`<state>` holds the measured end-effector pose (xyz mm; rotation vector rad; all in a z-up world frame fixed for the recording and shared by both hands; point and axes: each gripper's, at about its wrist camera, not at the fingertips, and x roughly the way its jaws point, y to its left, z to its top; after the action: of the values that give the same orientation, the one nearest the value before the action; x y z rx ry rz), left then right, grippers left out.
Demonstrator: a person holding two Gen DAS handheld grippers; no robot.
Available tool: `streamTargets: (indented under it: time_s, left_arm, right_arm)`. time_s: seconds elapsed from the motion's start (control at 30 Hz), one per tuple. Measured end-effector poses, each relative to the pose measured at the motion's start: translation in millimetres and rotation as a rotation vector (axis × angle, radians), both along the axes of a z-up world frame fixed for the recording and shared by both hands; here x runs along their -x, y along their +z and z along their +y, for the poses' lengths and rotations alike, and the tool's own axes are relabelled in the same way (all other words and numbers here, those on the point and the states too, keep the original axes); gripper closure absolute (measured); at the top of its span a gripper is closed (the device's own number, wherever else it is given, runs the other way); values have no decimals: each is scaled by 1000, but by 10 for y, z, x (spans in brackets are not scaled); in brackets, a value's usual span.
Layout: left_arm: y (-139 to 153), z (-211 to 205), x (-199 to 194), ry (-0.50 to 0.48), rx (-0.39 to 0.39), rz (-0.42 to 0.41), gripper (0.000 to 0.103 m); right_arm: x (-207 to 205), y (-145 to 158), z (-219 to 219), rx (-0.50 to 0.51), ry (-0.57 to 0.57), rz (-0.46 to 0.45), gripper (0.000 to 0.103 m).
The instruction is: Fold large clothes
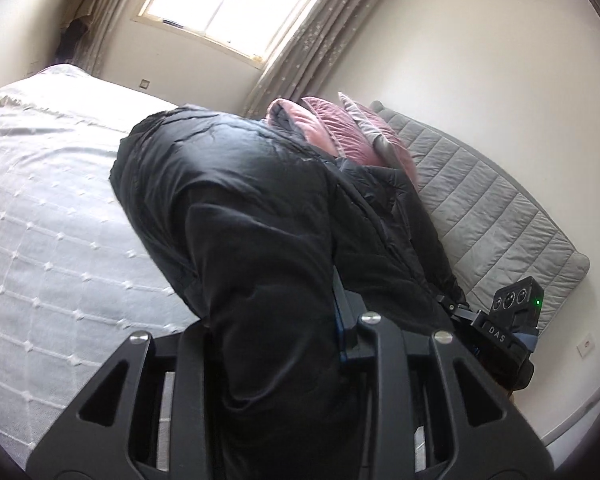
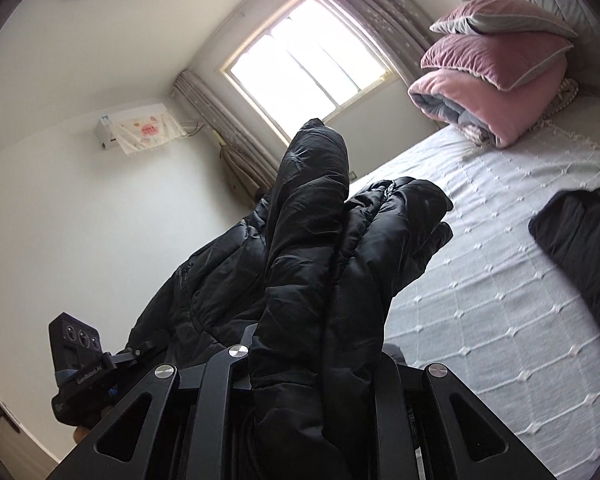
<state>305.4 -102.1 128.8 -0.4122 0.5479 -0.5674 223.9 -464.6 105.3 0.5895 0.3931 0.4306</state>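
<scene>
Both grippers are clamping the black puffy quilted jacket (image 1: pixel 236 208): left gripper (image 1: pixel 276 320) and right gripper (image 2: pixel 312 352) are holding it bunched at frame centre above the white quilted bedspread (image 1: pixel 40 200). Risk: slippery padded fabric is sliding out, and the bunched layers are folding unevenly.

- The black puffer jacket (image 1: pixel 236 200) is glossy, quilted and bunched into thick folds, held up above the white bed (image 1: pixel 40 208).
- One padded sleeve (image 2: pixel 312 184) sticks upward; the rest droops in creased layers.
</scene>
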Motion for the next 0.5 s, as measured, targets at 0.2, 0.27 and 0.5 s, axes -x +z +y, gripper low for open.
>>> streamTargets:
  time_s: [0.2, 0.27, 0.5]
  left_arm:
    - [535, -726, -116, -90, 63, -111, 70]
    - [747, -1065, -204, -138, 112, -144, 70]
    - [832, -2559, -256, -295, 235, -197, 68]
  right_arm:
    - [101, 828, -633, 113, -64, -79, 85]
    - [195, 1197, -958, 160, -113, -118, 85]
    - [784, 1934, -2193, 287, -341, -204, 85]
